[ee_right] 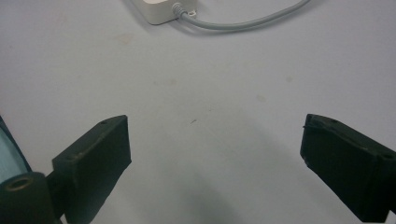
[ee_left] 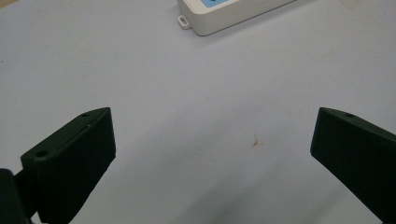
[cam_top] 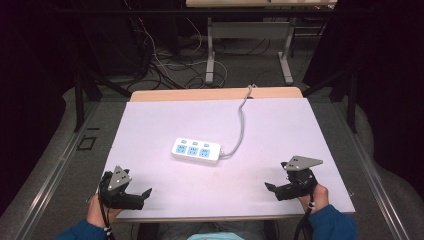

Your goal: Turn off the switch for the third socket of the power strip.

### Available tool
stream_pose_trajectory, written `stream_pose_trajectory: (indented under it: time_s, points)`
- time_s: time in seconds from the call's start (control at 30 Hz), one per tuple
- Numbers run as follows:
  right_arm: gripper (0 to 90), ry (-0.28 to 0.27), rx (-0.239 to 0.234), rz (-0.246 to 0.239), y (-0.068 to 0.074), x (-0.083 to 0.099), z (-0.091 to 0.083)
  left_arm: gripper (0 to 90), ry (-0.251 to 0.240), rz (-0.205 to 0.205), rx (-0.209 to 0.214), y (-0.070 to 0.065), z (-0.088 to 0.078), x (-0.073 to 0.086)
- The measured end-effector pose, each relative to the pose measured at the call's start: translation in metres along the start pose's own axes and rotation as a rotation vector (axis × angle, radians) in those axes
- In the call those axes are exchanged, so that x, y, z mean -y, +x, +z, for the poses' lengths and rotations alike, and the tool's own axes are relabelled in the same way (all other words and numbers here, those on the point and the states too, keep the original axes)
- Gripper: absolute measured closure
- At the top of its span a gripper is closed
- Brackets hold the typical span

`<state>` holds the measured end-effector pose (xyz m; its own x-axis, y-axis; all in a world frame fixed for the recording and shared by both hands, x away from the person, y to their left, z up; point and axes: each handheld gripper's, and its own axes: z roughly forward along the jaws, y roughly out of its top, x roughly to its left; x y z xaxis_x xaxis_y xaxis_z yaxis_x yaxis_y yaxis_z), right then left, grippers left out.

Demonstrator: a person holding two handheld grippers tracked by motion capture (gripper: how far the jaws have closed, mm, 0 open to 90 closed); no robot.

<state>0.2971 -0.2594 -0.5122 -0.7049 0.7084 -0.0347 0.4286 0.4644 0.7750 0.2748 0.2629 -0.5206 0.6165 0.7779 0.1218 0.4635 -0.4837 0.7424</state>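
Tongs sit low at the near edge of the white table [cam_top: 280, 135], one in each of the person's hands, and neither has hold of anything. The left gripper [cam_top: 142, 194] rests near the near-left corner, its jaws pointing right and a little toward the far side; in the left gripper view they stand wide apart over bare tabletop. The right gripper [cam_top: 270, 188] lies near the near-right corner, its jaws pointing left; in the right gripper view they also stand spread wide, with nothing between them.

Between the two, and farther away, lies the power strip [cam_top: 196, 150], flat on the table around its middle, slightly left of centre. It is white with blue socket faces, and its long side runs left to right with a slight slant. It is well apart from both grippers, somewhat closer to the left one. In the left gripper view a corner of it [ee_left: 233, 16] peeks in at the top edge, beyond the jaws.

A grey cable [cam_top: 241, 125] leaves the strip's right end, loops toward the far side and drops over the far edge of the table. The right gripper view catches that end and the cable [ee_right: 243, 21] at the top.
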Motion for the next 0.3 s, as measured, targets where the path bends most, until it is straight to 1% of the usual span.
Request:
stream_pose_trajectory:
  time_s: [0.07, 0.1, 0.17, 0.23, 0.3]
  points:
    - [7.9, 0.009, -0.005, -0.004, -0.0005, -0.0003, -0.0002, 0.0, 0.001, 0.0, 0.002, 0.0007, 0.0006, -0.0001]
    - [7.9, 0.004, -0.002, -0.003, -0.0003, -0.0002, 0.0, 0.0, 0.0, -0.004, 0.005, 0.0005, 0.0011, -0.0001]
    - [7.9, 0.004, -0.001, 0.003, 0.0, 0.0001, -0.0001, 0.0, 0.009, 0.001, 0.008, 0.0004, 0.0011, -0.0007]
    - [7.9, 0.003, -0.005, -0.005, -0.001, 0.0001, 0.0, 0.0, 0.008, 0.003, 0.008, 0.0003, 0.002, -0.0007]
    - [7.9, 0.001, -0.004, 0.004, -0.0007, 0.0001, -0.0001, 0.0, 0.009, -0.001, 0.013, 0.0005, 0.0024, -0.0007]
